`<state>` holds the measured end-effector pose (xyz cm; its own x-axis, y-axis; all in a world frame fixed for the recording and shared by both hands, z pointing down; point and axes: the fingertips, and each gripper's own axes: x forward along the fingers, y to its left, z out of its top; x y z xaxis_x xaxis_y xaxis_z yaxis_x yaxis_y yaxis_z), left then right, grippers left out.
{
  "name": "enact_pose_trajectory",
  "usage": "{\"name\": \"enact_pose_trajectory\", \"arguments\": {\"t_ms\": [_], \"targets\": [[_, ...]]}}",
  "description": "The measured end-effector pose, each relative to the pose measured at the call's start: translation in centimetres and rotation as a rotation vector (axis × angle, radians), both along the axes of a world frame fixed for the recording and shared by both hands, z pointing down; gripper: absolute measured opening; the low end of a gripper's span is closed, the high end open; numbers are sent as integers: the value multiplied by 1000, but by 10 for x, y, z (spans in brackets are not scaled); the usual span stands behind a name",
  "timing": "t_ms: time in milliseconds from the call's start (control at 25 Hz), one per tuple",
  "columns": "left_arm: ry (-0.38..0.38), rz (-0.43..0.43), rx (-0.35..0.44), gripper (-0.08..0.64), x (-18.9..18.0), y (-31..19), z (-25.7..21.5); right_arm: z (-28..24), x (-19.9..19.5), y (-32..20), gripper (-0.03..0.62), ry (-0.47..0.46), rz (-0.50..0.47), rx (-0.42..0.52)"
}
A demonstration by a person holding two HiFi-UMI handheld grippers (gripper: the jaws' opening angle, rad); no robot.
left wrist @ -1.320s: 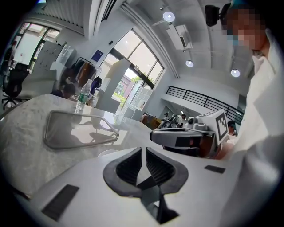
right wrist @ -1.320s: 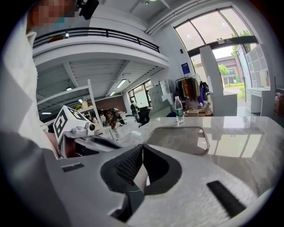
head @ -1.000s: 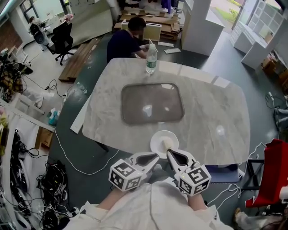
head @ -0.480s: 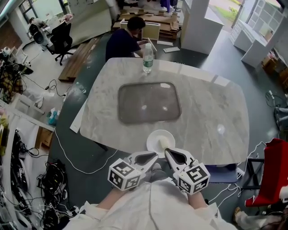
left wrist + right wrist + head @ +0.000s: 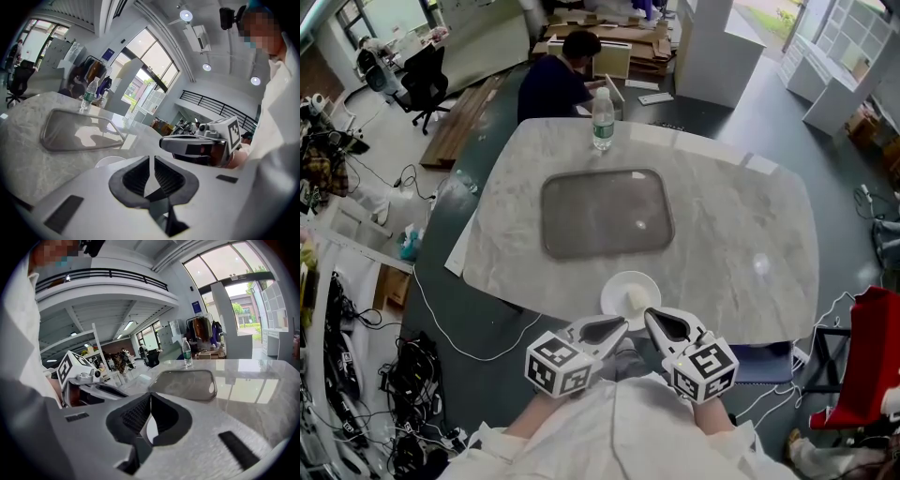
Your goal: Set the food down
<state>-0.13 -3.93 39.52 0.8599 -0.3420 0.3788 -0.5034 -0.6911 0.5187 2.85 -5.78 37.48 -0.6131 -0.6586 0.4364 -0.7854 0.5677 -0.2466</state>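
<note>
A white plate [image 5: 630, 293] sits near the front edge of the marble table [image 5: 741, 244], with a pale piece of food [image 5: 636, 300] lying on it. My left gripper [image 5: 622, 325] and right gripper [image 5: 651, 316] hover side by side just behind the plate, tips pointing at it. Both are shut with nothing between the jaws. In the left gripper view the left gripper [image 5: 151, 159] is shut, and the plate's rim [image 5: 108, 161] peeks out beyond it. In the right gripper view the right gripper [image 5: 151, 395] is shut as well.
A grey tray [image 5: 605, 214] lies in the middle of the table, with a water bottle [image 5: 601, 120] at the far edge. A person [image 5: 562, 80] sits beyond the table. A red object [image 5: 872, 361] stands at the right, and cables [image 5: 412, 375] lie on the floor at the left.
The table, tray and plate have drifted slightly left and up in the head view. Both grippers stay shut in nearly the same place behind the plate.
</note>
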Motion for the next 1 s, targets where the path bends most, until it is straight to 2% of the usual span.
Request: {"name": "enact_pose_trajectory", "arguments": {"t_ms": [480, 1000], "targets": [[15, -28, -32, 41, 2, -16, 14, 23, 5, -10, 3, -10, -2, -62], [-12, -107, -133, 41, -3, -31, 49, 55, 16, -28, 3, -55, 21, -150]]}}
